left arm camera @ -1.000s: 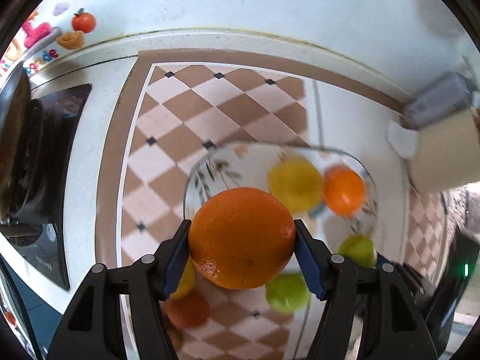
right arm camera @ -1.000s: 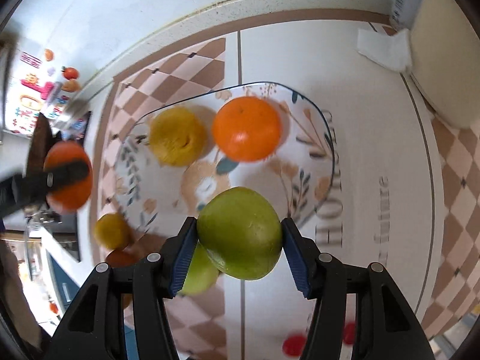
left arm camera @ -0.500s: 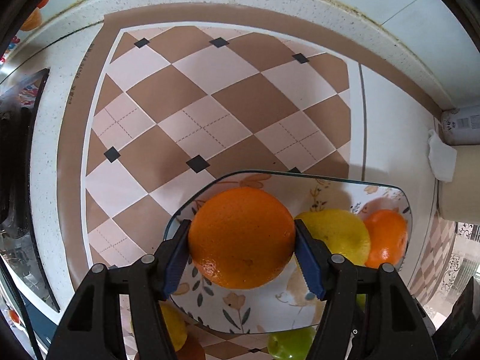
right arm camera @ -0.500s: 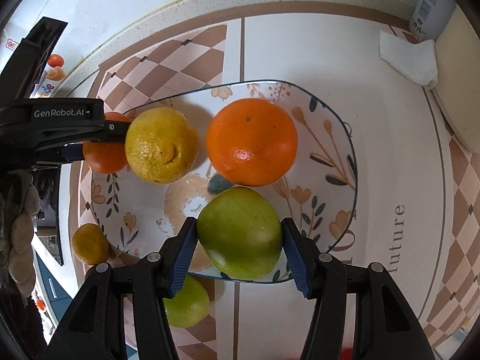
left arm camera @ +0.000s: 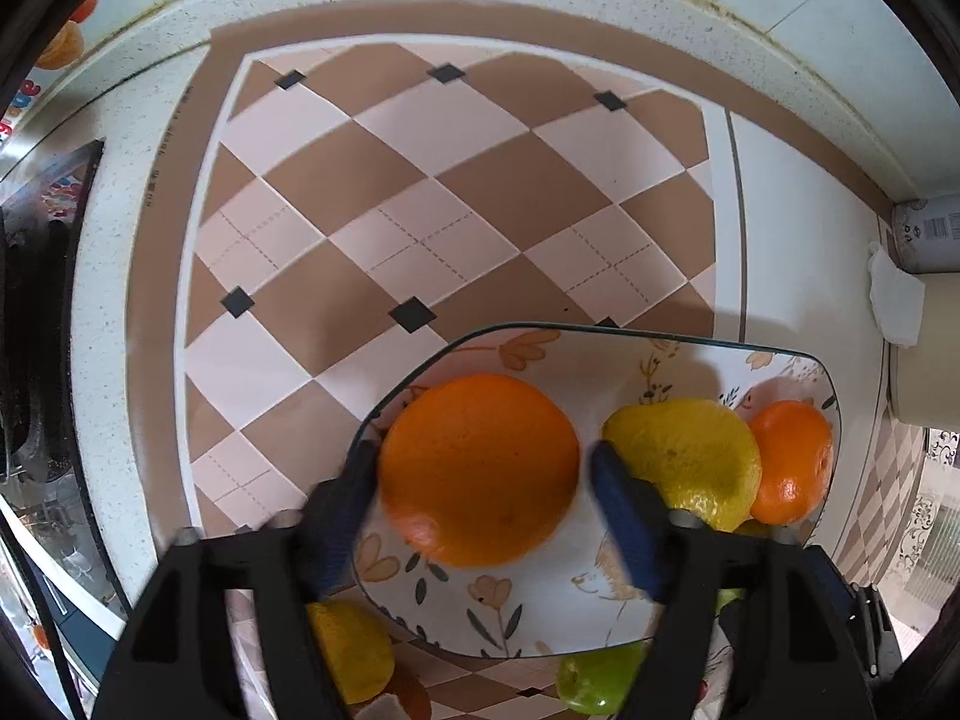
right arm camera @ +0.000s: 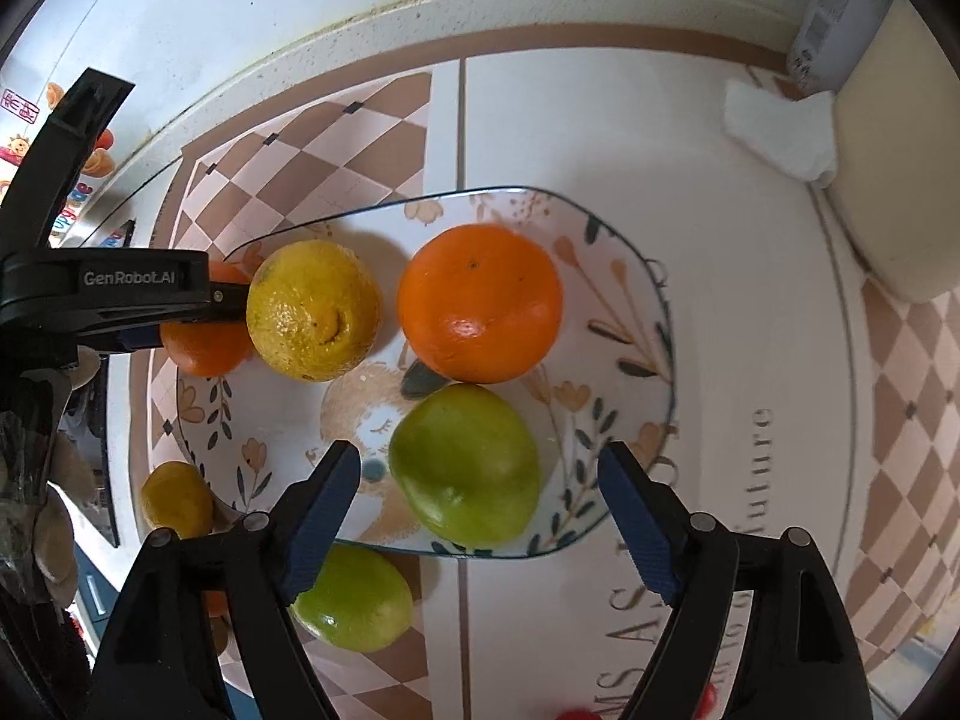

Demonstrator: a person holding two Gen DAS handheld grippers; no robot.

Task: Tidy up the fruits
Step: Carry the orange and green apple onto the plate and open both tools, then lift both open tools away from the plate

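Observation:
A flowered plate [right arm camera: 651, 324] holds a lemon [right arm camera: 315, 309], an orange [right arm camera: 480, 309] and a green fruit [right arm camera: 465, 465]. My right gripper [right arm camera: 478, 456] is above the green fruit. Its jaws are opening, and there is a gap on each side of the fruit. In the left wrist view a second orange [left arm camera: 480, 468] rests at the plate's [left arm camera: 600, 333] left end. My left gripper [left arm camera: 480, 462] straddles it, jaws opening, pads blurred and off the peel. The right wrist view shows one of its fingers [right arm camera: 150, 294] from the side.
Off the plate's near edge lie a green fruit [right arm camera: 354, 597] and a small yellow fruit [right arm camera: 177, 498]. A white cloth [right arm camera: 780, 126], a cream container [right arm camera: 900, 180] and a can [right arm camera: 840, 18] stand at the far right. A dark stove [left arm camera: 36, 330] borders the checkered mat [left arm camera: 450, 180].
Both grippers have spread their jaws and let go: the orange and the green fruit now lie on the plate. Earlier the left gripper came down over the plate's left end.

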